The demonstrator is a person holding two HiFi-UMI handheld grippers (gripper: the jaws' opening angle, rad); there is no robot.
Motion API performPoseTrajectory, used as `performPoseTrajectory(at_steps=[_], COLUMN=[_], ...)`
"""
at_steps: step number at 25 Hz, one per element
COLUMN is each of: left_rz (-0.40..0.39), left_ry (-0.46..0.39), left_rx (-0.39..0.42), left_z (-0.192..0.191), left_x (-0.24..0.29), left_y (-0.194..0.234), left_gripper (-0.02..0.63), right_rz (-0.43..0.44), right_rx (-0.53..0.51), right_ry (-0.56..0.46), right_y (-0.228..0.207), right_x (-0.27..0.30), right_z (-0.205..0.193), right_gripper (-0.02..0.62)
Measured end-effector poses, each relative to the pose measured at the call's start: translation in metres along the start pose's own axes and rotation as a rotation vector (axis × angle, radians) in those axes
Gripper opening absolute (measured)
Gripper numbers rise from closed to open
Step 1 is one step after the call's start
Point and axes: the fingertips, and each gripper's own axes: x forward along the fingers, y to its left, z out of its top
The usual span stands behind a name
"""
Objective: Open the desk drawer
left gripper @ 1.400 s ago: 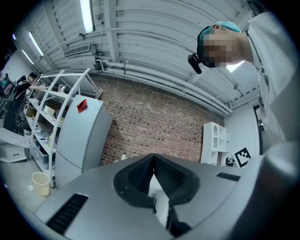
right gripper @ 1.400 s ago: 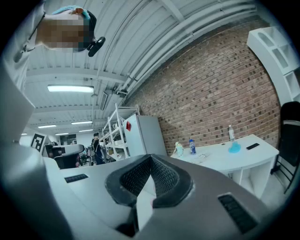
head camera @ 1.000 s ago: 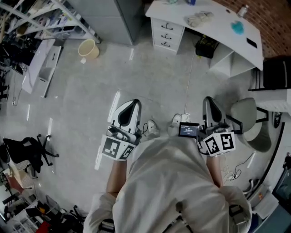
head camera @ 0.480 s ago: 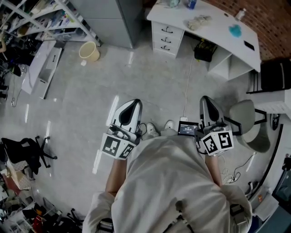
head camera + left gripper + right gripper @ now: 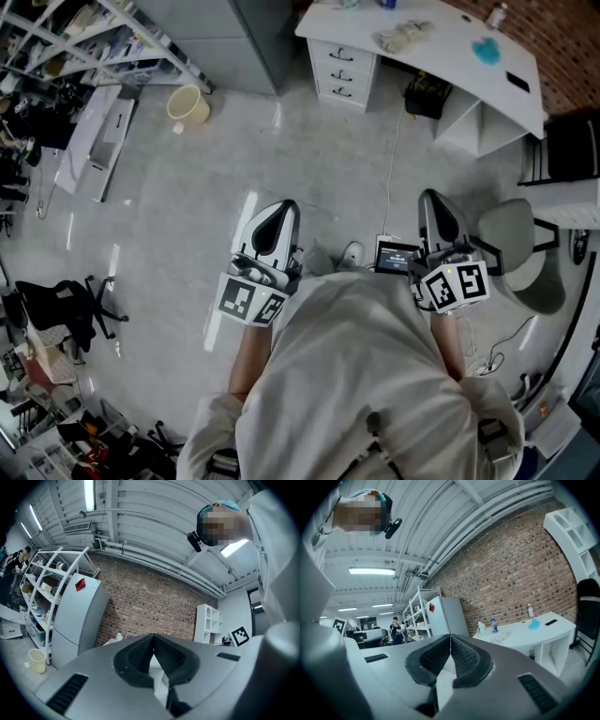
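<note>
Two tools are held out level in front of the person, well apart from each other and over bare floor. The left tool (image 5: 278,211) has its jaws pressed together with nothing between them, as its own view shows (image 5: 153,637). The right tool (image 5: 434,202) is the same, its jaws meeting in a thin line on nothing (image 5: 450,638).

The drawers (image 5: 344,70) sit in a stack of three under the left end of the white worktop (image 5: 450,66), far ahead of both tools. Each dark handle is visible and all three fronts look flush.

On the worktop lie a crumpled cloth (image 5: 404,37) and a blue object (image 5: 488,53). A pale bucket (image 5: 187,105) stands on the floor to the left, and a grey chair (image 5: 511,239) is just beside the right tool.
</note>
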Motion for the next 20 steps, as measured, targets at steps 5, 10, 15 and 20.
performPoseTrajectory(at_steps=[5,10,15,20], left_rz=[0.019,0.024,0.024,0.023], left_ry=[0.0,-0.011,-0.014,-0.003], left_rx=[-0.001,0.007,0.008,-0.016], left_z=[-0.005,-0.002,-0.003,-0.004], left_x=[0.004,0.015,0.026,0.043], left_y=[-0.009,-0.003,0.011,0.039], left_gripper=[0.008,0.007,0.008,0.008], right_rz=[-0.012,-0.016,-0.017,-0.034], right_rx=[0.01,0.0,-0.014,-0.014], right_ry=[-0.004,-0.008,0.0,0.022], right_y=[-0.017,-0.026,-0.027,-0.03], right_x=[-0.014,-0.008,0.005,0.033], right_z=[0.001,0.004,0.002,0.001], right_gripper=[0.026,0.026,0.026,0.026])
